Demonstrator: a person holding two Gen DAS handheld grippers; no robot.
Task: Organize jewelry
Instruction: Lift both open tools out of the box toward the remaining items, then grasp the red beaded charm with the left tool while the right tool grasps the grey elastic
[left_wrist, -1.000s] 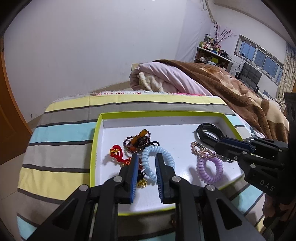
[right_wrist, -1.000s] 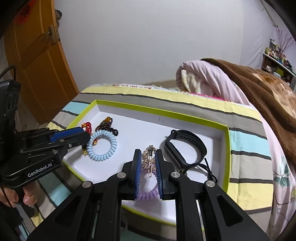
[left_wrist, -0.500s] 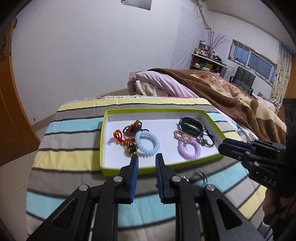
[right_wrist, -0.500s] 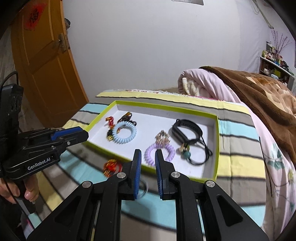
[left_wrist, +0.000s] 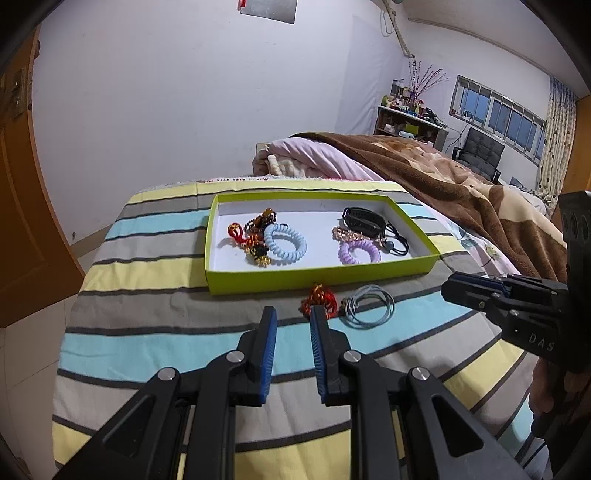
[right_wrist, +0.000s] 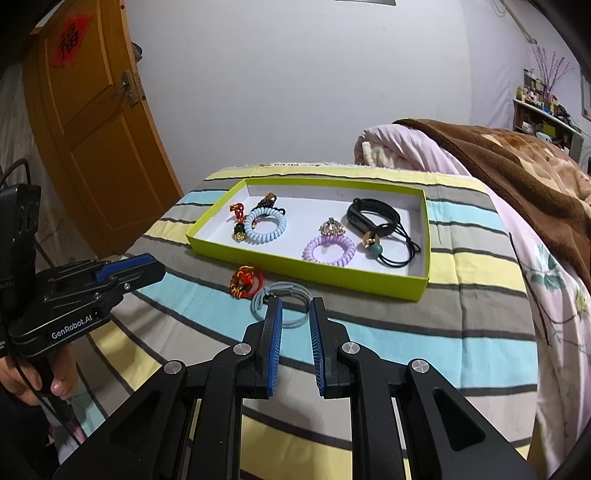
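Observation:
A lime-green tray (left_wrist: 317, 278) (right_wrist: 295, 265) sits on the striped bedspread. It holds a blue coil band (left_wrist: 285, 244) (right_wrist: 265, 224), a purple coil band (left_wrist: 359, 252) (right_wrist: 328, 251), a black wristband (left_wrist: 362, 221) (right_wrist: 373, 216), bead bracelets and a red charm (left_wrist: 235, 232). A red-gold charm (left_wrist: 319, 297) (right_wrist: 245, 281) and a grey hair tie (left_wrist: 369, 305) (right_wrist: 281, 300) lie on the spread before the tray. My left gripper (left_wrist: 293, 317) is open and empty, just short of the red-gold charm. My right gripper (right_wrist: 296, 308) is open and empty over the grey tie.
A brown blanket (left_wrist: 461, 192) and pink quilt (right_wrist: 399, 147) are piled at the right and behind the tray. An orange door (right_wrist: 92, 122) stands at the left. The bed edge drops off at the left (left_wrist: 74, 295).
Both grippers have pulled back from inside the tray toward the near side of the bed. The red-gold charm and grey tie have come into view in front of the tray.

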